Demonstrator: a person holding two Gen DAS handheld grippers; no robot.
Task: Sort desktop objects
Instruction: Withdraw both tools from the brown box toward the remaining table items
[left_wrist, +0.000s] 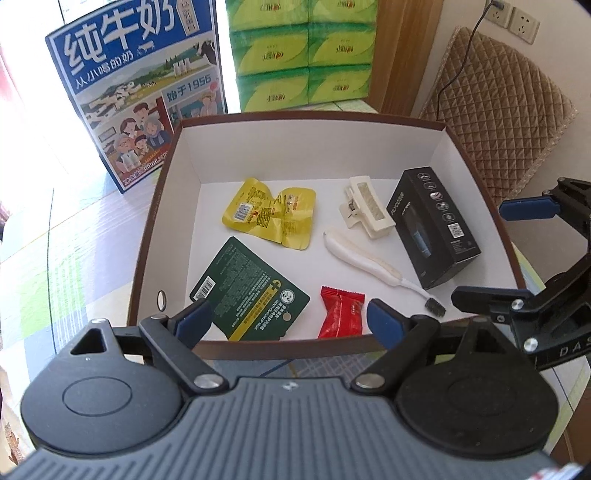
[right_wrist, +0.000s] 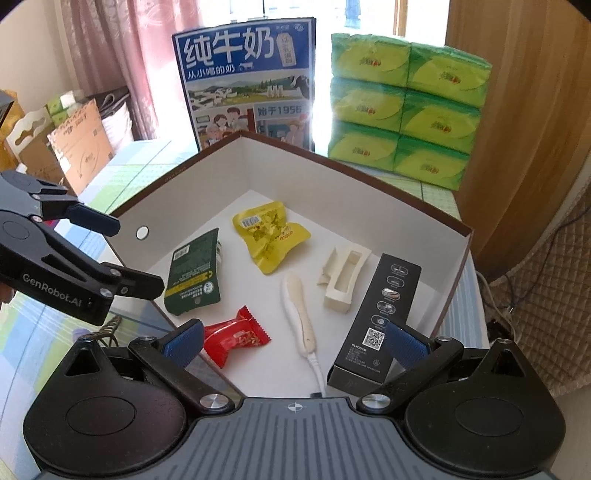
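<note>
Risk here begins with the biggest thing, the box (left_wrist: 476, 155) with brown rim and white inside, which stands on the table and already holds all six small things. Both grippers hang over its near edge, and if one comes down carelessly, I think it can catch the rim and push the whole box. The left gripper (left_wrist: 286, 319) has its jaws spread wide and carries nothing; the right gripper (right_wrist: 293, 341) is also wide and empty. The black carton (right_wrist: 376, 317) lies close under the right blue pad, so one pad may land on it and shove it against the wall. The green packet (left_wrist: 247, 288) and the yellow packet (left_wrist: 271, 212) are flat and thin, so the fingers may slide over them. The white brush (left_wrist: 364, 258) lies just beside the hair clip (left_wrist: 365, 206) and can drag it along. The red candy (left_wrist: 338, 312) is slippery and may squirt out.
</note>
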